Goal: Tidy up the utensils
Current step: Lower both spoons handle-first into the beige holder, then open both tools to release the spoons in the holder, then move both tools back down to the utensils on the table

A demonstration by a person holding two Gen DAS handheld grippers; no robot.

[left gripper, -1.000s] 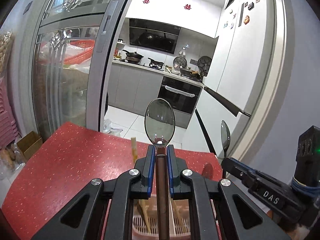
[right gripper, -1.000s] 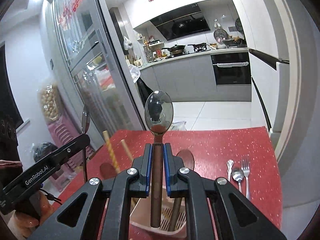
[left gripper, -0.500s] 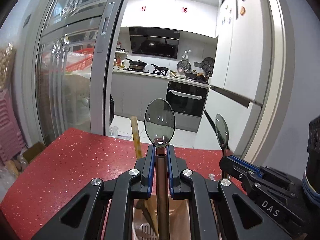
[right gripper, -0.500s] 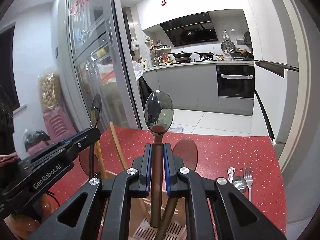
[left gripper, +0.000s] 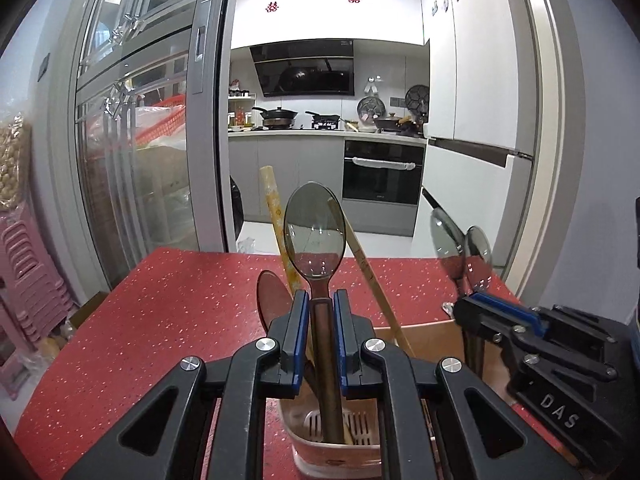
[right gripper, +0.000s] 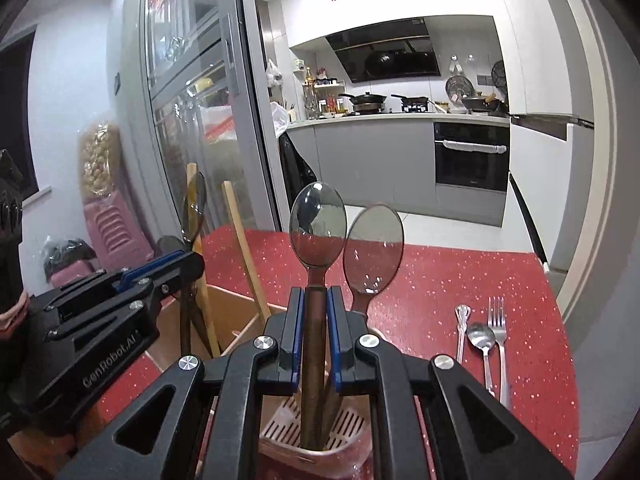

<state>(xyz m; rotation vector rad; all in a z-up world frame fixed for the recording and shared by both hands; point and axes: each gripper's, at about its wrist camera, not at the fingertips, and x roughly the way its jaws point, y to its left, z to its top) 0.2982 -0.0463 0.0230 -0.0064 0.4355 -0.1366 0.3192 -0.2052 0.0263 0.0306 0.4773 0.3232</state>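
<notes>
Room: kitchen behind, grey cabinets, black oven, sliding glass door on the left of both views.
Surface: red speckled tabletop [left gripper: 168,320], fills the lower half of both frames.
Left gripper [left gripper: 321,336]: blue pads clamped on the brown handle of a clear-bowled spoon [left gripper: 315,236], bowl up, frame centre; handle runs down into the holder.
Right gripper [right gripper: 313,332]: pinched tight on a second clear-bowled brown-handled spoon [right gripper: 318,226], upright, frame centre; handle end inside the holder.
Holder: pink slotted plastic utensil caddy [right gripper: 320,452], bottom centre of both views, directly under both grippers.
Already in holder: third clear spoon [right gripper: 374,250] just right of the right gripper's one; two pale wooden chopsticks [left gripper: 276,224] leaning up and left.
Cardboard box [right gripper: 228,312]: brown, open, just beside the holder, lower left in the right wrist view.
Loose cutlery: steel fork [right gripper: 497,332] and small steel spoon [right gripper: 482,340] flat on the table, lower right in the right wrist view, apart from the holder.
</notes>
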